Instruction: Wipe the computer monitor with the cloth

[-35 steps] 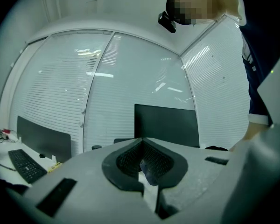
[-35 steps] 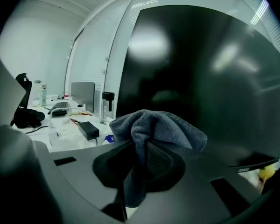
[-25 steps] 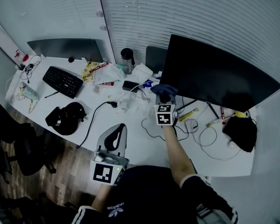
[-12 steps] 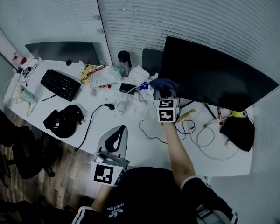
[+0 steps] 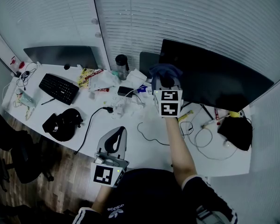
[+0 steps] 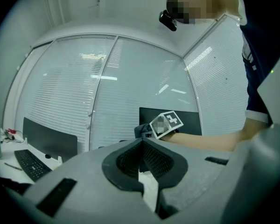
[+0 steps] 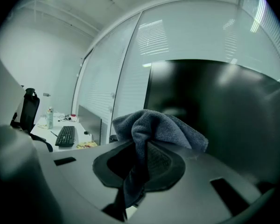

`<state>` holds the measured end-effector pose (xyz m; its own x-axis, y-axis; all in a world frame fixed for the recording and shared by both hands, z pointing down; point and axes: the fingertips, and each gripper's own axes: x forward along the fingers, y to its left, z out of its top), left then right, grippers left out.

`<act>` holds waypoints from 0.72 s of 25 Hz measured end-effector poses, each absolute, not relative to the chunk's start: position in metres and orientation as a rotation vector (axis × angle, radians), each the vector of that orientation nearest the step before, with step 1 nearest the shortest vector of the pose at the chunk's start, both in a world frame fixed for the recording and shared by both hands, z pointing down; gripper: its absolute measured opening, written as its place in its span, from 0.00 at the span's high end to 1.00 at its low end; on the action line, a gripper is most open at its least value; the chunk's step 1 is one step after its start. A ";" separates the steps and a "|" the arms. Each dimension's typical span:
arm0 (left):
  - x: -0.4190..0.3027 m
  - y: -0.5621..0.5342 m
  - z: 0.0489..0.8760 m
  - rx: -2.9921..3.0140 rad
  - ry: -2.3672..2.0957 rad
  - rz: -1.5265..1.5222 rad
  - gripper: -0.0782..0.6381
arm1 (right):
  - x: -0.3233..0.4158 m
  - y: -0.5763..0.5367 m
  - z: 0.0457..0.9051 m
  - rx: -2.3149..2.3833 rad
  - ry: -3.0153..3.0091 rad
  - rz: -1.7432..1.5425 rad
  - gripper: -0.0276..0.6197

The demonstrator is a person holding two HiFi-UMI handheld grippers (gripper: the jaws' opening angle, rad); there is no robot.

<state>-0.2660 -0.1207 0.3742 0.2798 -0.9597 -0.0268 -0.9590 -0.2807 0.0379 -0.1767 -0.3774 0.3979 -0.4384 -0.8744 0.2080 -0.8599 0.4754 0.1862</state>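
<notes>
1. Right gripper (image 5: 166, 84): held up at the end of an outstretched forearm (image 5: 179, 148), marker cube facing the head camera. Its jaws are clamped on a dark blue-grey cloth (image 7: 151, 125). The cloth bunches above the pads, and a tail hangs down between them.
2. Cloth position: it sits at the left edge of the large black computer monitor (image 5: 217, 78), near the upper left corner. The right gripper view shows the dark screen directly behind the cloth. Contact between cloth and screen cannot be confirmed from any view.
3. Left gripper (image 6: 141, 158): held low and close to the person's body, over the near edge of the desk (image 5: 144, 146) and well apart from the monitor. Its ribbed pads are closed together with nothing between them.
4. Monitor: stands upright on the right part of the desk, in front of the white window blinds (image 5: 186, 17). The screen is dark.
5. Desk contents:
   - A black keyboard (image 5: 60, 88) at the left, with a second dark monitor (image 5: 63, 56) behind it.
   - A dark tumbler (image 5: 121, 65) near the middle rear, beside scattered papers and wrappers (image 5: 102, 80).
   - A black cap (image 5: 63, 123) at the front left.
   - A black cable (image 5: 90, 123) running across the middle.
   - A black bundle (image 5: 236, 130) at the far right.
   - A yellow pen (image 5: 185, 115) below the monitor.
</notes>
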 end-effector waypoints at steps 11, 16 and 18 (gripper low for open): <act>-0.268 -0.118 0.376 2.516 -1.862 -0.099 0.88 | -0.177 -0.379 0.298 1.564 -2.525 -0.286 0.89; -0.263 -0.116 0.369 2.544 -1.847 -0.132 0.88 | -0.168 -0.378 0.254 1.634 -2.546 -0.387 0.89; -0.263 -0.116 0.369 2.547 -1.847 -0.137 0.88 | -0.166 -0.378 0.245 1.638 -2.539 -0.419 0.89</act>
